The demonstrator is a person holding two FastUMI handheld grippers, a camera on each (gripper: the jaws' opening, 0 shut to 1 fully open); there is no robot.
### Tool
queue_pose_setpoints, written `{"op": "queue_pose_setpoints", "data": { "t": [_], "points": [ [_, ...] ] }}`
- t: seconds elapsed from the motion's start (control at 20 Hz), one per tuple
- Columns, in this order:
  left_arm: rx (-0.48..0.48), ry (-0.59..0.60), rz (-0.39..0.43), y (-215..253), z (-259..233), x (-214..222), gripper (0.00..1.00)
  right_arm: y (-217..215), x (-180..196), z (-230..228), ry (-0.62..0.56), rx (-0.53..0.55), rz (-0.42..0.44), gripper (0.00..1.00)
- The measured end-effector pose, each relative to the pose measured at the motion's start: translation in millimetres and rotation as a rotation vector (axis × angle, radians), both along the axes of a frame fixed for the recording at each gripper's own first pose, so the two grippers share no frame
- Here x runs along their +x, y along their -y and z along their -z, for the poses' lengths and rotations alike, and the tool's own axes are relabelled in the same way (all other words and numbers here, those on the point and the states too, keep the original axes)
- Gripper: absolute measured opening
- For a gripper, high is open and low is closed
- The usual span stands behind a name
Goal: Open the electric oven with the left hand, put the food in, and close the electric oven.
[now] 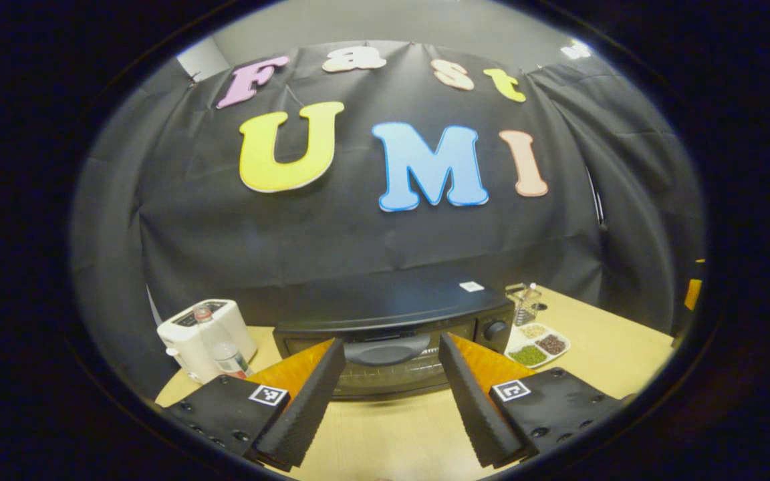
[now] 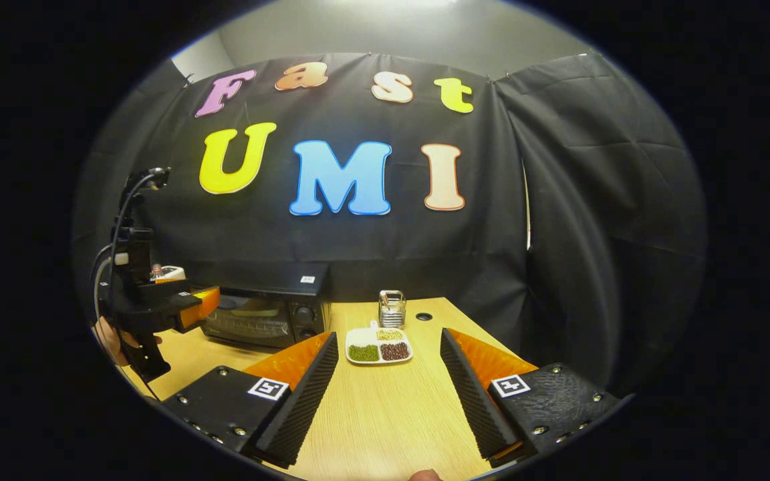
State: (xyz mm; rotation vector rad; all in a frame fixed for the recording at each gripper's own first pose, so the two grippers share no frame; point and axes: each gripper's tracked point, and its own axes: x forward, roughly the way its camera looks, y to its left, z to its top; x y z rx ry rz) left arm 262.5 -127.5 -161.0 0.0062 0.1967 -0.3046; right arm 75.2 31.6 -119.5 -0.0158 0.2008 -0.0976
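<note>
In the left gripper view, the left gripper is hanging above the wooden table with its jaws standing wide apart, gripping nothing and touching nothing. Beyond the outer side of its left finger, a white toaster is sitting at the table's far edge with a clear plastic bottle standing just in front of it. Straight ahead, framed in the gap between the two fingers, the black electric oven is facing the camera with its door closed and its curved handle lying just beyond the fingertips. Past the right finger, a white divided plate is holding green, dark red and pale beans, just beside the oven, and a small wire holder is standing behind it.

In the right gripper view, the left gripper, held by a hand, is hovering in front of the oven far off beyond the left finger. The right gripper is also hanging with its jaws spread wide, holding nothing, above the table. The plate is lying ahead between the fingers, near their tips, with the wire holder just behind it.
</note>
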Motion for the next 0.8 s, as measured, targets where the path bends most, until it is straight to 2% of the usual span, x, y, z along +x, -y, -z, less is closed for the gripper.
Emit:
{"op": "queue_pose_setpoints", "data": {
  "t": [0.35,0.4,0.55,0.8],
  "points": [
    [-0.038,0.096,-0.114,-19.8,-80.5,-93.6,1.0,24.6,-25.8,-35.1,0.07,0.004,-0.078,0.95],
    [-0.036,0.107,-0.129,-27.2,-89.3,-110.8,0.95,25.4,-31.5,-41.1,0.086,0.01,-0.098,0.95],
    [-0.022,0.133,-0.18,-36.6,-107.5,-154.2,0.97,38.0,-47.8,-50.8,0.121,-0.008,-0.126,0.95],
    [0.002,0.173,-0.228,-55.0,-137.1,-211.4,1.0,31.1,-72.4,-69.2,0.167,0.018,-0.178,0.95]
  ]
}}
